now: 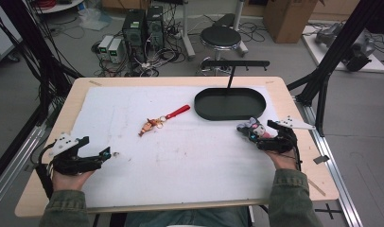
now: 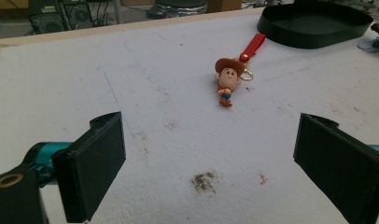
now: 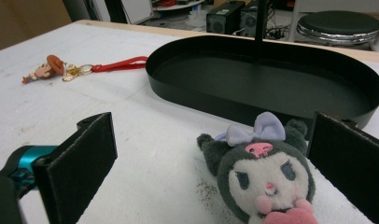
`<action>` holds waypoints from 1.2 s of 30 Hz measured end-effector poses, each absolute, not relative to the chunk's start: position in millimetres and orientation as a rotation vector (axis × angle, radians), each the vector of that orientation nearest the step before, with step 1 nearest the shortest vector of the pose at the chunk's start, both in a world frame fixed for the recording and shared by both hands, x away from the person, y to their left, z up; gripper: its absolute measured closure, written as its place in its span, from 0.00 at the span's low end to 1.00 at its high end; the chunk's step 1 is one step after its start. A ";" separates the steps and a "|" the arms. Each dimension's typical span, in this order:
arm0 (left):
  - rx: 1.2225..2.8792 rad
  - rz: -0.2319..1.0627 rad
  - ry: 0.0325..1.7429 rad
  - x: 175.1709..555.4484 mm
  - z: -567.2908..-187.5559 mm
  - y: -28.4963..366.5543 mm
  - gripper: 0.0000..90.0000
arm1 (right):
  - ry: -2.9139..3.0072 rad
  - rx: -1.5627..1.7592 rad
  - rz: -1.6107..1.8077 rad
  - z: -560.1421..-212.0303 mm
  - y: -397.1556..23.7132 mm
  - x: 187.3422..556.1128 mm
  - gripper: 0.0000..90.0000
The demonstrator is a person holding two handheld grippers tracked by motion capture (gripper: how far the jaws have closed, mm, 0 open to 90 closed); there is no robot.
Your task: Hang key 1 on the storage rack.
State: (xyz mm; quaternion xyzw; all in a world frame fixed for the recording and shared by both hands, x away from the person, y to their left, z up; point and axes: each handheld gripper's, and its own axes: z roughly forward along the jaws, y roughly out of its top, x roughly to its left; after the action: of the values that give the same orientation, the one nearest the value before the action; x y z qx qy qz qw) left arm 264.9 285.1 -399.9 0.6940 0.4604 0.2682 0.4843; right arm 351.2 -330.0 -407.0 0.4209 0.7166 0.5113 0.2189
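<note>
In the high view, a white mat [image 1: 180,142] was seen spread over a wooden table [image 1: 294,142]. The left gripper [image 1: 107,153] was held low at the mat's near left, and the right gripper [image 1: 249,131] at the near right, just in front of a black oval tray [image 1: 230,104]. A plush toy [image 1: 254,128] lay at the right gripper's tip. A keychain [image 1: 157,122] with a red strap lay near the mat's middle, left of the tray.

In the left gripper view, the jaws were spread wide with nothing between them but bare, stained mat. The keychain [image 2: 228,79], a small cowboy figure, lay well ahead, its strap running toward the tray [image 2: 313,39].

In the right gripper view, the jaws were wide open around the plush toy [image 3: 262,172], a grey figure with a lilac bow. It was close against the right jaw; contact could not be told, and it was not clamped. The tray [image 3: 197,91] stood just behind it.
</note>
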 end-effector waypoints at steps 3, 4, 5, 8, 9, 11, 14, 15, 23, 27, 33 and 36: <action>1.691 0.651 1.120 265.1 -399.7 285.2 0.11 | 1.986 1.168 1.408 -407.4 -330.2 351.3 0.01; 1.697 0.653 1.118 265.5 -399.5 284.5 0.11 | 1.983 1.164 1.411 -407.3 -330.8 350.7 0.01; 1.698 0.651 1.118 265.7 -399.7 283.9 0.11 | 1.981 1.160 1.410 -407.1 -331.5 350.5 0.01; 1.700 0.649 1.117 266.1 -399.7 283.5 0.11 | 1.976 1.171 1.409 -407.1 -332.3 350.0 0.01; 1.700 0.647 1.117 266.1 -399.5 283.5 0.11 | 1.977 1.177 1.411 -407.2 -332.2 349.8 0.01; 1.702 0.646 1.117 266.3 -399.6 283.5 0.11 | 1.979 1.175 1.408 -407.3 -332.3 349.8 0.01; 1.724 0.624 1.114 268.1 -400.3 283.2 0.12 | 1.984 1.178 1.402 -407.7 -332.7 349.7 0.01; 1.723 0.619 1.112 268.5 -400.8 282.6 0.12 | 1.982 1.176 1.400 -407.8 -333.0 349.6 0.01; 1.780 0.623 1.099 269.7 -400.7 277.2 0.12 | 1.985 1.182 1.401 -409.8 -333.5 349.5 0.01; 1.874 0.621 1.050 278.3 -398.2 262.6 0.12 | 1.978 1.181 1.396 -409.5 -334.4 349.4 0.01; 1.945 0.645 1.028 291.1 -394.7 253.0 0.12 | 1.987 1.183 1.394 -410.5 -333.8 350.2 0.01; 1.958 0.639 1.031 297.5 -393.2 249.6 0.12 | 1.994 1.175 1.393 -410.8 -333.2 350.2 0.01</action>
State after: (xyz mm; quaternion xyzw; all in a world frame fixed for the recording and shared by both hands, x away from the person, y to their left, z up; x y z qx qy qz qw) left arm 297.5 249.6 -393.2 0.7766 0.4088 0.2534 0.4068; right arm 350.2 -333.2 -410.8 0.4246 0.7203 0.5032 0.2183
